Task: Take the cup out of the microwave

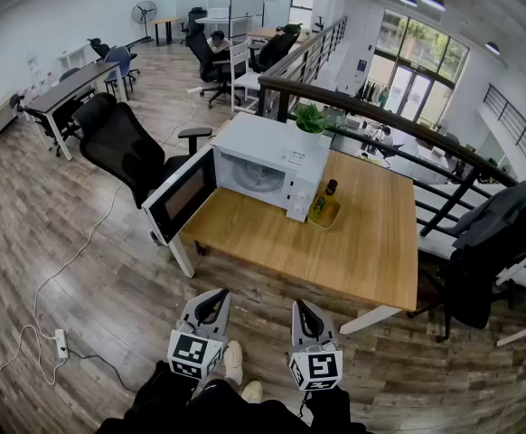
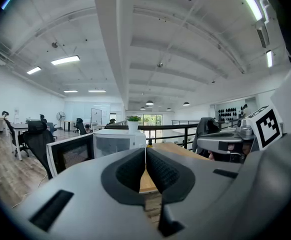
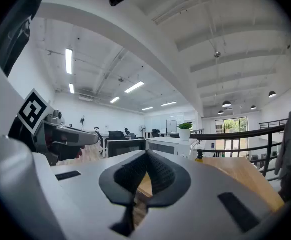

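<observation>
Grey left hand-held gripper (image 2: 145,151) and right hand-held gripper (image 3: 147,155) are closed, empty.

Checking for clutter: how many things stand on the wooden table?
2: the microwave at the far left corner, and a dish holding a bottle just right of it. More may hide behind the microwave.

The microwave (image 1: 263,156) stands on the table's (image 1: 353,242) far left corner, door (image 1: 182,195) swung left. Bottle (image 1: 328,197) just right of it; plant (image 1: 310,117) at its far right corner.
</observation>
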{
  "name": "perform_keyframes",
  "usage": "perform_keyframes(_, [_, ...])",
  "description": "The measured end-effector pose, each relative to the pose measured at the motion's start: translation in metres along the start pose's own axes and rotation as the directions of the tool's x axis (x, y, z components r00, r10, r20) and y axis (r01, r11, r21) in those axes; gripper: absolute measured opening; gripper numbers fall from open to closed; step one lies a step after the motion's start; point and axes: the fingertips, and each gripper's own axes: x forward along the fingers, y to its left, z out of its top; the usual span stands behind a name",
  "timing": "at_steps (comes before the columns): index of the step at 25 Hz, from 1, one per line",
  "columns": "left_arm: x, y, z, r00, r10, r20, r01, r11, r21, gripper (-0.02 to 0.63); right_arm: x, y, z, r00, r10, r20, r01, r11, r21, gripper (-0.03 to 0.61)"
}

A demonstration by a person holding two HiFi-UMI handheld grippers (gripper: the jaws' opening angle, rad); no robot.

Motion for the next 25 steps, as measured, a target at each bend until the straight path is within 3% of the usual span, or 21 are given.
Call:
perform_keyframes(14, [0.065, 0.053, 0.001, 1.000, 0.005, -0.008, -0.005, 1.000, -0.022, 0.028, 0.086, -0.019, -0.003, 1.000, 0.015, -0.020, -0.014, 1.000, 0.009, 0.015])
perform_keyframes(25, [0.129, 0.140, 0.023, 1.000, 0.007, 0.003, -0.007, 1.000, -0.022, 0.028, 0.196, -0.020, 0.012, 1.000, 0.014, -0.021, -0.014, 1.000, 0.019, 0.015])
